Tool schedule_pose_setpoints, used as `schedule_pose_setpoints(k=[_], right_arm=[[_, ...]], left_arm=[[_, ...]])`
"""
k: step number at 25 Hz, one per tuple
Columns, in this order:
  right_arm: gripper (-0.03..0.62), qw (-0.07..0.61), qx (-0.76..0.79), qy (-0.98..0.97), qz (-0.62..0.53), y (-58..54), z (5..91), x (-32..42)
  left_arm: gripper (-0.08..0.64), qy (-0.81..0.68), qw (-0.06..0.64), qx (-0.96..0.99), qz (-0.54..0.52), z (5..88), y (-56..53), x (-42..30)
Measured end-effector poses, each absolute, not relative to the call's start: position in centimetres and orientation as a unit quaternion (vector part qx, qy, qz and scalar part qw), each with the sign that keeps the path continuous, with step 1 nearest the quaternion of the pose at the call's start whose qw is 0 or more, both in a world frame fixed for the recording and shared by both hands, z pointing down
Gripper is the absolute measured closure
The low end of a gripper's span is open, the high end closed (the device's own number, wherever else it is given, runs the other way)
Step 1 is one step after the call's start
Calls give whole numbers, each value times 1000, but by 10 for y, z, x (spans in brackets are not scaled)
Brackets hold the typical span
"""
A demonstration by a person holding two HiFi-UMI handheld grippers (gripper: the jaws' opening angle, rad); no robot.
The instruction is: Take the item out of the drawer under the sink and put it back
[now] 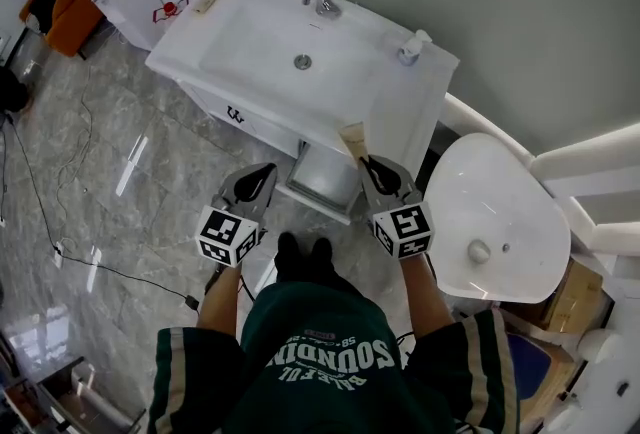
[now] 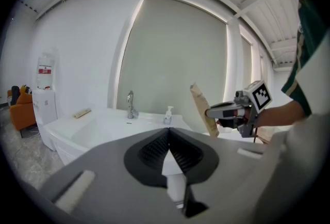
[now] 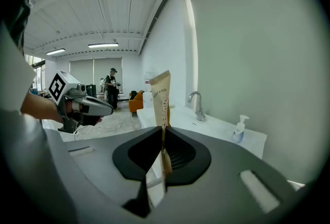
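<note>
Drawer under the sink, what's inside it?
The drawer shows only a bare grey bottom. Its right corner is covered by the right gripper and the tan packet it holds.

A flat tan paper packet (image 3: 161, 98) (dark print near its top) stands upright, its lower end pinched in the right tongs (image 3: 162, 138). The drawer (image 1: 325, 180) under the white sink (image 1: 250, 42) is pulled open.
</note>
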State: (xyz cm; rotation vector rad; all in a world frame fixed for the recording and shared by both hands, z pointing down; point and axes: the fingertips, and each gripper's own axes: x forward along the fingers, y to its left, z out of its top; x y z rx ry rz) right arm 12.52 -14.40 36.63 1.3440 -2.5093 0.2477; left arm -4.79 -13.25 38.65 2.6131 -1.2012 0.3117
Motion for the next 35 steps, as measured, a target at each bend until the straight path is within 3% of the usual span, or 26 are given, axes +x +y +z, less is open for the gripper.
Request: schedule_pose_setpoints(k=[35], right_arm=[[568, 159, 434, -881, 103, -129, 389, 108]], left_arm=[[511, -413, 135, 893, 122, 398, -115, -45]])
